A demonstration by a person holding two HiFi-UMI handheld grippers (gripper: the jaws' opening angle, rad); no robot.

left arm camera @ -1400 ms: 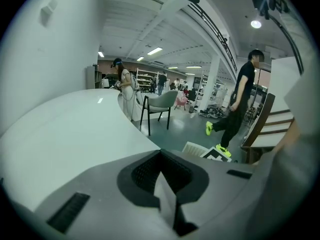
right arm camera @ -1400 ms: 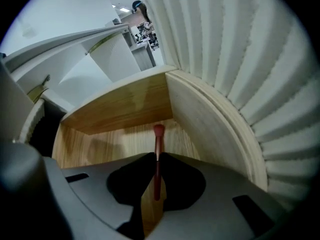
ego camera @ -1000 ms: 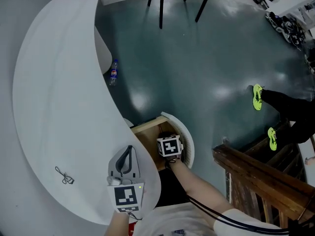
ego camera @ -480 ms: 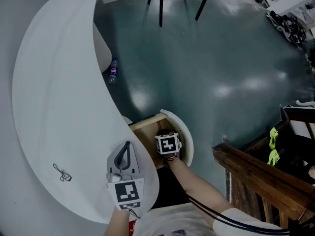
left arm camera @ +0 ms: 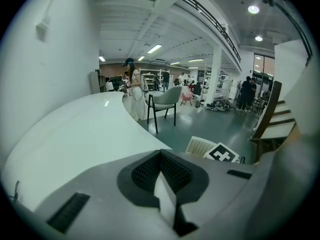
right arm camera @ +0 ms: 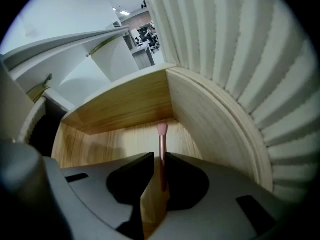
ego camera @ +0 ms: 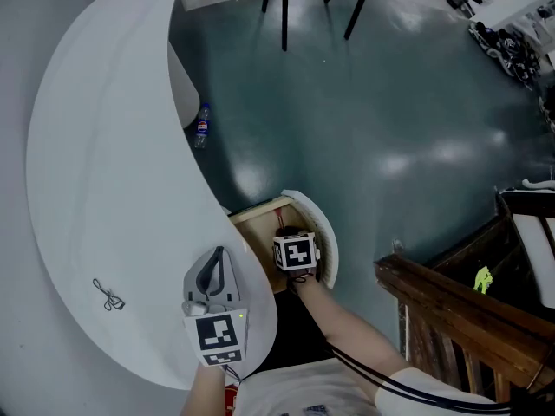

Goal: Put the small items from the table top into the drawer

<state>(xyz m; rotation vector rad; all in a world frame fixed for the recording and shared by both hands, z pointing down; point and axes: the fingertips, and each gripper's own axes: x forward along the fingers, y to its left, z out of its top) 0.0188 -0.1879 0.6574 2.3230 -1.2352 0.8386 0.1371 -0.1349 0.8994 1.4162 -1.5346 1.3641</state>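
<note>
In the head view the wooden drawer [ego camera: 257,224] stands pulled out from under the curved white table [ego camera: 104,172]. My right gripper [right arm camera: 159,156] reaches down into it, its marker cube [ego camera: 297,254] hiding the jaws from above. In the right gripper view it is shut on a thin pink brush [right arm camera: 161,139], whose head points at the drawer floor near the back wall. My left gripper [ego camera: 214,260] rests over the table edge beside the drawer, shut with nothing in it [left arm camera: 160,155]. A small black looped item [ego camera: 109,295] lies on the table to the left.
The drawer's white ribbed front [ego camera: 325,237] curves round on the right. A water bottle [ego camera: 201,126] lies on the dark floor by the table. Chair legs [ego camera: 284,11] stand at the top, a wooden stair rail [ego camera: 451,310] at the lower right. People [left arm camera: 134,86] stand far off.
The person in yellow-green shoes at the right has walked off behind the stair rail; one shoe still shows. Both grippers have hardly moved.
</note>
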